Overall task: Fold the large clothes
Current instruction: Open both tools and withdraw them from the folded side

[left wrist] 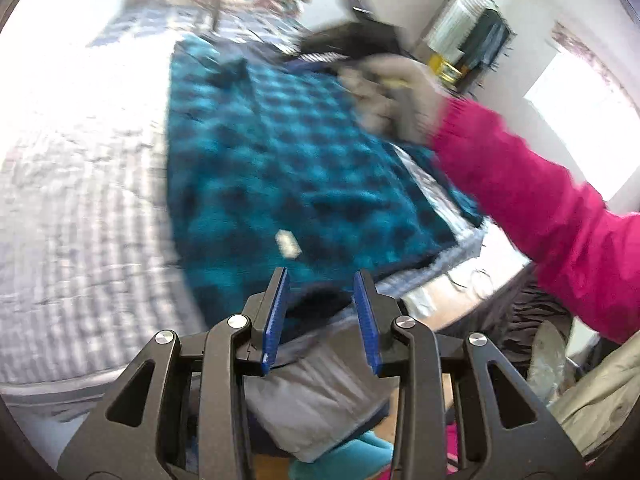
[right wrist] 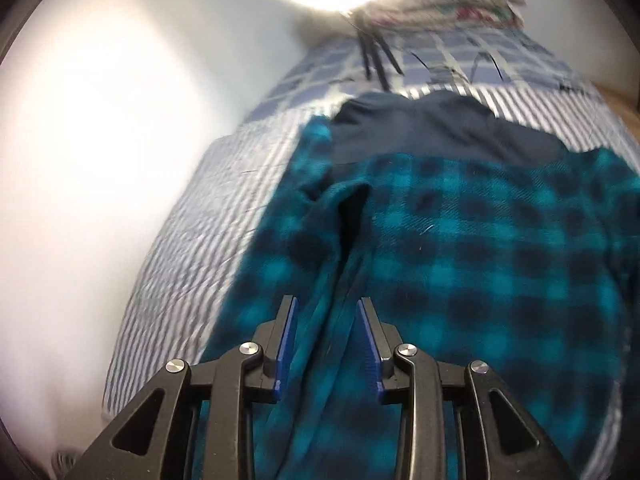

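We see a bed with a blue-and-white striped quilt (right wrist: 224, 216) against a plain white wall (right wrist: 100, 140). A bright window (left wrist: 576, 120) glares at right, beside a cluttered shelf (left wrist: 472, 36).

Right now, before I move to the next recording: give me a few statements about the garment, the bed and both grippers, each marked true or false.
1. The teal and black checked garment lies spread on the striped bed cover. True.
2. The left gripper is clamped on the garment. False: its jaws stand apart, with nothing pressed between them.
3. The right gripper is open above the garment. True.
4. The person's sleeve is green. False: it is pink.
5. A small white label shows on the garment. True.
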Demonstrator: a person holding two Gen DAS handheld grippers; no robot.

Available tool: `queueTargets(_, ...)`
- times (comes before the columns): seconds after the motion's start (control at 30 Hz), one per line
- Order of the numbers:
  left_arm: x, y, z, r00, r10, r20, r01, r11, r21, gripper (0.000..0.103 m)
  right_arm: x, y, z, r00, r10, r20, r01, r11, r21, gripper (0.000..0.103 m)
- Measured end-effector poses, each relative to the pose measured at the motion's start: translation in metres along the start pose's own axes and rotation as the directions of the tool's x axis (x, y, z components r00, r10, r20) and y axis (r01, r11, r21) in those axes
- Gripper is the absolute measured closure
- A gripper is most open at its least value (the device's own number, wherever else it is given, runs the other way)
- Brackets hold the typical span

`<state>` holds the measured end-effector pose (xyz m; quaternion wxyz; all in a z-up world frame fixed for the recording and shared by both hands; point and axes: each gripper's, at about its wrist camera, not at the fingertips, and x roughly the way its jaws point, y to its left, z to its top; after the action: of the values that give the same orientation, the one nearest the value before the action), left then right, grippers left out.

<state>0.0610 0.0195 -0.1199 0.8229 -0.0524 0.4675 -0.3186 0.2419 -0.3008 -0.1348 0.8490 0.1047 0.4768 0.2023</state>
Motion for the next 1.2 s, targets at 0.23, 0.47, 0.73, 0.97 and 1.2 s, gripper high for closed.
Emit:
queueTargets(0.23,0.011,0.034,0.012,0.995,0.096,-0.004,-0.096,0.995,-0.039,0.071,-0.065,0.027,-0.075,0.997,0.075,-0.025,-0.077,0.993,-0.084,0.071)
queueTargets(0.47,0.080,0.016,0.003,0.992,0.038,-0.119,-0.035,0.999,0.020,0.075,-0.039,0.046,-0.164,0.979,0.110,-0.174,-0.131,0.985,-0.114,0.072)
queueTargets(0.73,0.128,-0.004,-0.019,0.978,0.118,-0.169,-0.101,0.989,0.109,0.075,0.005,0.027,-0.203,0.962,0.065,-0.266,-0.094,0.991,-0.099,0.074)
queueTargets(0.97,0.088,-0.025,-0.001,0.991,0.106,-0.084,-0.094,0.986,0.135,0.075,-0.052,0.020,-0.191,0.992,0.064,-0.107,-0.075,0.991,-0.106,0.063)
queueTargets(1.2,0.062,-0.055,0.041,0.997,0.066,0.027,-0.070,0.983,0.172,0.070,-0.126,-0.032,-0.191,0.990,-0.062,0.125,0.063,0.998,-0.006,0.036)
